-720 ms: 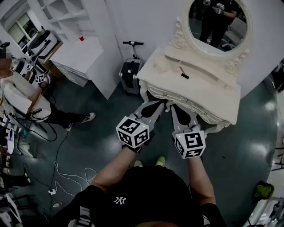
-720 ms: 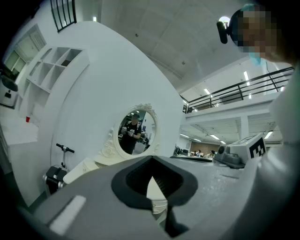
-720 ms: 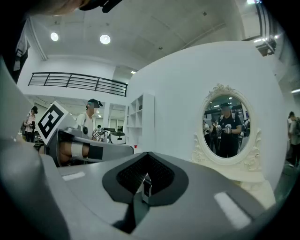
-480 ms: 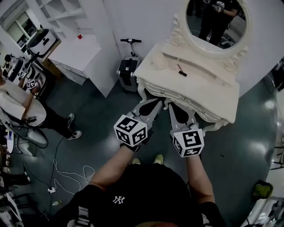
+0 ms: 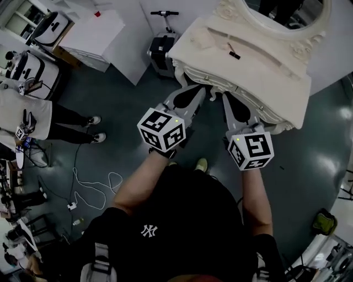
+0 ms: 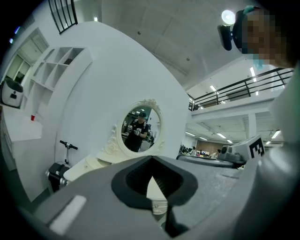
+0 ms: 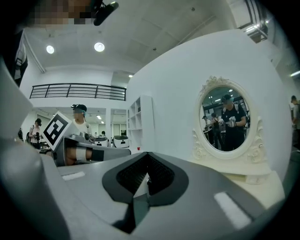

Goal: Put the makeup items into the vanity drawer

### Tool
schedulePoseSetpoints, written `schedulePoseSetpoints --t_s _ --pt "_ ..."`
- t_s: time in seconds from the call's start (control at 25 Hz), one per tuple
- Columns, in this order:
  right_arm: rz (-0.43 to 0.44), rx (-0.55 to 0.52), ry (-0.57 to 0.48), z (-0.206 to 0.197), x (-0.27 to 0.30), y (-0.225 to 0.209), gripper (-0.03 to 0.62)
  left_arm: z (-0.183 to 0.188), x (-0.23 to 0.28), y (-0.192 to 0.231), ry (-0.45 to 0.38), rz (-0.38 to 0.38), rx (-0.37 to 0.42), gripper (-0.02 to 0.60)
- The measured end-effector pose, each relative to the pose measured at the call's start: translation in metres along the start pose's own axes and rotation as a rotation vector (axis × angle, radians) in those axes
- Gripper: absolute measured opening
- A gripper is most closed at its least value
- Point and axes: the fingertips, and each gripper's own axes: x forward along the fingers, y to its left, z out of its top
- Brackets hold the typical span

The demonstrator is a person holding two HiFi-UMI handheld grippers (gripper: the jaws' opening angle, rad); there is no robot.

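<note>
**Item:** slender dark-tipped makeup stick (image 5: 233,51).

**Location:** lies flat on the tabletop (image 5: 265,77) of the cream carved vanity (image 5: 278,113), toward the back and below the oval mirror (image 5: 287,11). It is well apart from both tools. A pale flat item (image 5: 201,37) lies to its left; what it is cannot be made out.

**Orientation:** the long axis runs diagonally in the head view, from upper left to lower right, roughly along the tabletop's length. The dark end points lower right and the thin pale end upper left.

**Receptacle:** cream drawer front (image 5: 214,87) under the tabletop's front edge. It appears closed.

**Left tool** (image 5: 197,91): jaws together with nothing between them, held level, tip close to the drawer front. Whether it touches the front cannot be told.

**Right tool** (image 5: 228,96): jaws together and empty, tip close to the drawer front, just beside the left tool.

**Hazards (judged):**
- The drawer looks shut and both tools are shut, so a jaw has to open before it can take a pull. A hurried closure on a small fitting could slip off.
- A hard tug could shift the light vanity and set the stick rolling, since a round stick rolls across its long axis, here toward the front or back edge.
- A pinch along the stick's length rather than across it would probably miss or flick it away.
- The pale flat item may be harder to lift from the surface.
- A tool reaching for the stick could clip the mirror frame.
</note>
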Motion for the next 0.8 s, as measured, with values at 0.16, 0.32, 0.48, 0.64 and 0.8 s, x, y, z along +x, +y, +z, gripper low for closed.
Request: schedulePoseSetpoints --t_s 0.16,0.32,0.48,0.64,0.8 --pt "-0.002 0.033 0.008 -0.008 -0.002 -0.010 0.023 -0.006 0.003 0.004 0.013 0.024 -0.007 0.000" --pt "-0.008 0.048 0.008 -0.013 0.004 -0.022 0.023 -0.010 0.012 0.013 0.022 0.036 -0.006 0.000" --pt "-0.020 0.059 0.020 -0.020 0.019 -0.038 0.023 -0.012 0.027 0.028 0.026 0.040 -0.009 0.000" --pt "-0.030 0.037 0.042 -0.024 0.043 -0.047 0.023 -0.011 0.049 0.049 0.024 0.019 -0.020 0.000" --pt "-0.053 0.019 0.067 -0.027 0.077 -0.063 0.023 -0.008 0.077 0.078 0.032 -0.010 -0.026 0.000"
